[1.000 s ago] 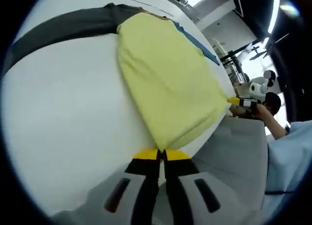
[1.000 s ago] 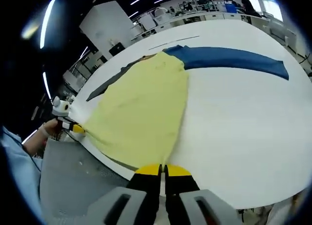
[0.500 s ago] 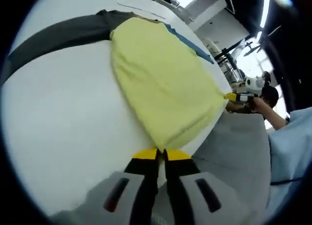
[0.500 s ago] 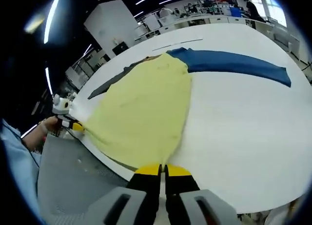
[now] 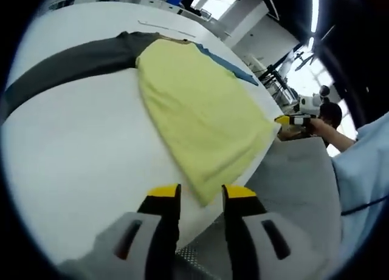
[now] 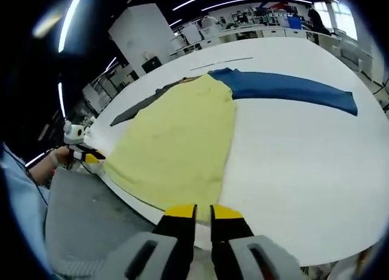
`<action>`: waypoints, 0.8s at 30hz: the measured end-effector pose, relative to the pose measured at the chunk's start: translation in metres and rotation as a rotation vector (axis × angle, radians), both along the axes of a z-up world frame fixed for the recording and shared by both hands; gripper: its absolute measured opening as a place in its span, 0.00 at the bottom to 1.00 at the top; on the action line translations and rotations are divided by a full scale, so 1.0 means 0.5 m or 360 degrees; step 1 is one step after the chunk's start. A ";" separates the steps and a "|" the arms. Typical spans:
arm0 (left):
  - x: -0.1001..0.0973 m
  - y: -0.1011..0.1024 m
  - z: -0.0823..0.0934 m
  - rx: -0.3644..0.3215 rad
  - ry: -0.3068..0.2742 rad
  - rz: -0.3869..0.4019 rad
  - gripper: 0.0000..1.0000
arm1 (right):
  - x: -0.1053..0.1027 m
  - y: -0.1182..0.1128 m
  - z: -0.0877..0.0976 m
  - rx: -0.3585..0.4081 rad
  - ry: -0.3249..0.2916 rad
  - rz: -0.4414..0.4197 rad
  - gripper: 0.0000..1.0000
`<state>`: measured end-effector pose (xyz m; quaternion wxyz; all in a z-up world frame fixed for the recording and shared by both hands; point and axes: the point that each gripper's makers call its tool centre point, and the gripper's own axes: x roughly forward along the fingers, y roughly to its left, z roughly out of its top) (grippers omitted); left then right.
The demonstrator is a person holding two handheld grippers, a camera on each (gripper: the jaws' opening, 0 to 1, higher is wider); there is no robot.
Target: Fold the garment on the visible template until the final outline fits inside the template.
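Yellow garment [image 5: 200,119] flat on white table [image 5: 79,146], overlapping blue strip [image 6: 285,85] and grey strip [image 5: 67,61]. Left gripper [image 5: 200,198] parted, straddling garment corner; right gripper [image 6: 203,212] narrowly parted at its hem.

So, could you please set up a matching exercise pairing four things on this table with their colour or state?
Things:
1. folded cloth garment
2. long sleeve towards the left tongs
3. long sleeve towards the right tongs
4. left tongs

Colour or state:
A. blue
B. open, with the garment's corner between the tips
C. pale yellow
D. dark grey

Pairs: 1-C, 2-D, 3-A, 4-B
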<state>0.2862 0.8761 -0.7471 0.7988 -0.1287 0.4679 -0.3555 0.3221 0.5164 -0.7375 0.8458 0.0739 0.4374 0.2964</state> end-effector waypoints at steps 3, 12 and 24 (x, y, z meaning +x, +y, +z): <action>0.007 -0.001 0.005 0.0015 -0.0090 -0.0011 0.37 | 0.012 -0.003 0.008 -0.0026 -0.0081 0.0002 0.26; 0.045 -0.001 0.049 -0.0068 -0.0352 0.0063 0.53 | 0.040 -0.010 0.041 -0.0113 -0.0279 0.0008 0.74; 0.063 0.030 0.116 -0.0114 -0.0565 0.0229 0.99 | 0.044 -0.049 0.109 -0.0208 -0.0376 -0.0108 1.00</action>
